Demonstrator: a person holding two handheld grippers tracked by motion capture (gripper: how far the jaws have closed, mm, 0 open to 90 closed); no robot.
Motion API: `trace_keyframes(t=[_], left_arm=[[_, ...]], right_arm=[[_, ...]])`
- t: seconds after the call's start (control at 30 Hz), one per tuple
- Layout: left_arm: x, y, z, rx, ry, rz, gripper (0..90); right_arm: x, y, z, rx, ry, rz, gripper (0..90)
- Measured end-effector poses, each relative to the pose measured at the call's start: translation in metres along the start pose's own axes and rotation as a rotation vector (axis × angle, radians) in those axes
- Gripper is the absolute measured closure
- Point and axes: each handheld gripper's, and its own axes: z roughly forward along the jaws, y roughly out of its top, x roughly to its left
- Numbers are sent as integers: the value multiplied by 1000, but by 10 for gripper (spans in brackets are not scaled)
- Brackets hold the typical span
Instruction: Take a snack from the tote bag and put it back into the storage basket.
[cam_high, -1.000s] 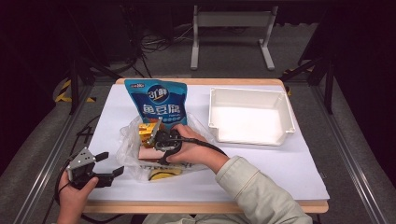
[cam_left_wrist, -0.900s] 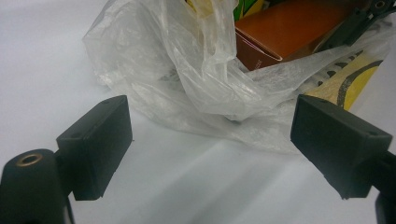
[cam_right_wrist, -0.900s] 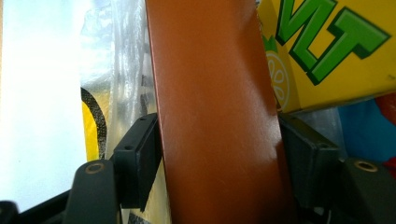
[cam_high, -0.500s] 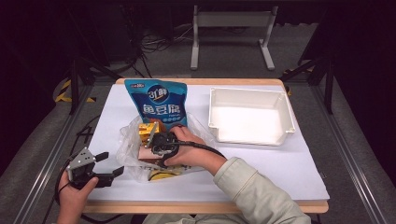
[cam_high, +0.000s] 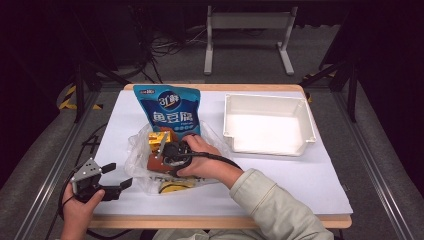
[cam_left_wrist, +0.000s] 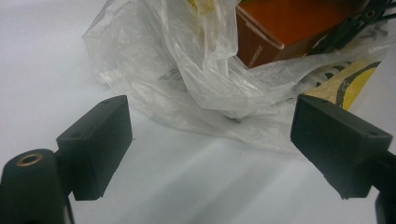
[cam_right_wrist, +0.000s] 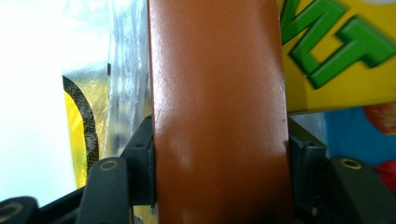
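Held thing: a glossy rust-brown rectangular box (cam_right_wrist: 219, 116), smooth and plain-faced, lying in a crumpled clear plastic bag (cam_high: 142, 150) near the middle of the white-covered counter (cam_high: 300, 175), in front of a blue snack pouch (cam_high: 172, 112).
Right hand-held gripper (cam_high: 167, 155): jaws have just been closing, now clamped on the box's two sides.
Left hand-held gripper (cam_high: 112, 177): released, jaws wide apart, just beside the bag.
Elsewhere: white plastic tray (cam_high: 305, 115) to the right.
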Motion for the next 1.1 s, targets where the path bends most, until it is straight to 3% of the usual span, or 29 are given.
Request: trace_keyframes(t=[0.17,0.67,1.0,1.1], left_arm=[[0,0,0,-3,1,-3,134],[0,-1,1,3,-1,-3,134],[1,0,1,5,-3,-1,134],[1,0,2,6,-4,0,134]], right_arm=[[-3,-1,-11,-46,3,18,425],[-7,2,-52,-172,-29,-10,428],[-8,4,-76,-238,-48,-5,428],[-10,3,-85,-282,-54,6,428]])
